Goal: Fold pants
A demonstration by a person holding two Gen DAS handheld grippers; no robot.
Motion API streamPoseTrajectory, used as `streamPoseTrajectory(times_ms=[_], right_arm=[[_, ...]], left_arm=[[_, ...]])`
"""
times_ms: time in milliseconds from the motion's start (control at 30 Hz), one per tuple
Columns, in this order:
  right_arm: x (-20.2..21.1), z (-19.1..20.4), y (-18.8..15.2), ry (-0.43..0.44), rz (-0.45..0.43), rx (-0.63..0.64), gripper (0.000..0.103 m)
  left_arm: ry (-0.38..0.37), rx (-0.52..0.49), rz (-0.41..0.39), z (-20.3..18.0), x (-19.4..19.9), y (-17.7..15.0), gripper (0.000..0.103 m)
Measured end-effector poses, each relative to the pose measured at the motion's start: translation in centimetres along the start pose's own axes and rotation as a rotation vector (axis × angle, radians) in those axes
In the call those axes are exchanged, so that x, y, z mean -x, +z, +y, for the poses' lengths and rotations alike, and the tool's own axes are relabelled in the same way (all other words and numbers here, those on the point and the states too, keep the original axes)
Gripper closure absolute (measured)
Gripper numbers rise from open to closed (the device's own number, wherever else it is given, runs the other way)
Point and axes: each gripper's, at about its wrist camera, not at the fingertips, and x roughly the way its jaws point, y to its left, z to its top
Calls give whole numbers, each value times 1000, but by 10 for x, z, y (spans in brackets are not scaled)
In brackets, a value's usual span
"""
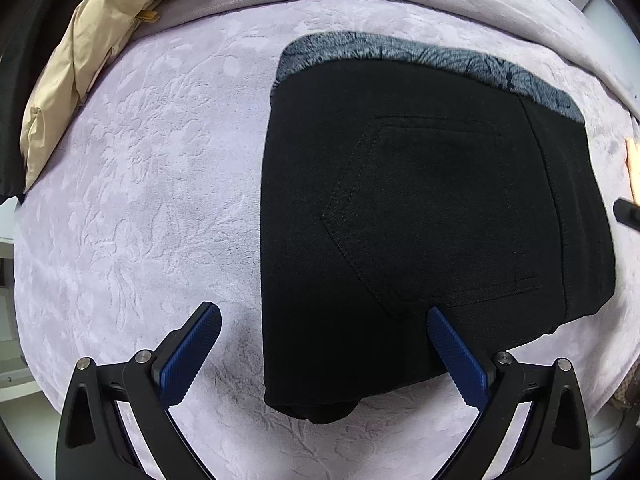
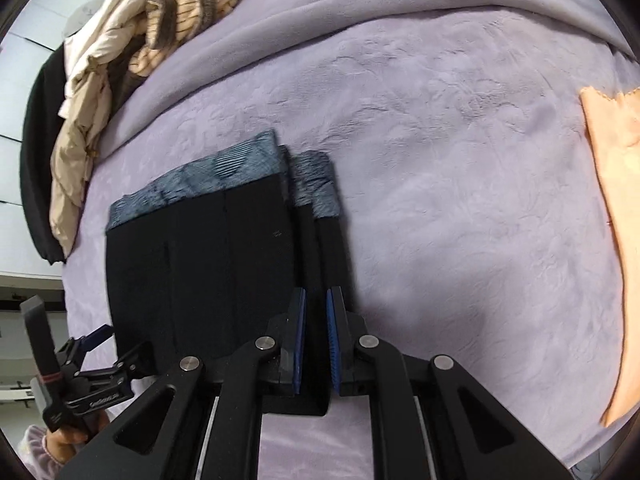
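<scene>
Our right gripper (image 2: 316, 336) is clenched on the edge of the folded black pants with grey fleece lining (image 2: 208, 240); our left gripper (image 1: 324, 344) gapes, straddling their near corner. Pants lie on the lilac embossed blanket (image 1: 140, 200); beyond them, a beige puffer jacket (image 1: 84, 64).

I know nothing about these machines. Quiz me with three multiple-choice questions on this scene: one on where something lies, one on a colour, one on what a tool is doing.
1. Where does the peach-orange cloth lie in the right wrist view?
A. On the pants
B. Apart, near the right edge
C. Under the beige jacket

2. What colour is the blanket under the folded black pants?
A. Pale lilac
B. Green
C. Red

3. How do the left gripper jaws stand?
A. Wide open
B. Shut on pants
C. Shut on cloth

Key: 1 B, bare blanket separates it from the pants. 2 A, lilac fleece surrounds them. 3 A, a wide gap shows between the blue pads.
</scene>
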Motion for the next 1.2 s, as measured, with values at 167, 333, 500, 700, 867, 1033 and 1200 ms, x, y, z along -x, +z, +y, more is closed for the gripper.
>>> streamPoseTrajectory(times_ms=[167,333,500,700,867,1033,1200], right_arm=[[1,27,-6,11,-8,68,91],[-13,32,-16,-2,35,85,91],[-33,28,-32,-63,71,114,91],[-30,25,-32,-53,62,93,91],[-32,22,-34,-50,58,80,91],[-32,23,-34,-53,54,78,91],[-32,23,-33,-49,54,73,91]], left_arm=[[21,43,-111,15,26,30,0],[48,184,-136,42,10,64,0],[76,64,-118,29,-11,63,0],[28,89,-78,34,-2,55,0],[35,70,-80,40,-4,40,0],[48,69,-82,28,-2,42,0],[62,64,-89,22,0,41,0]])
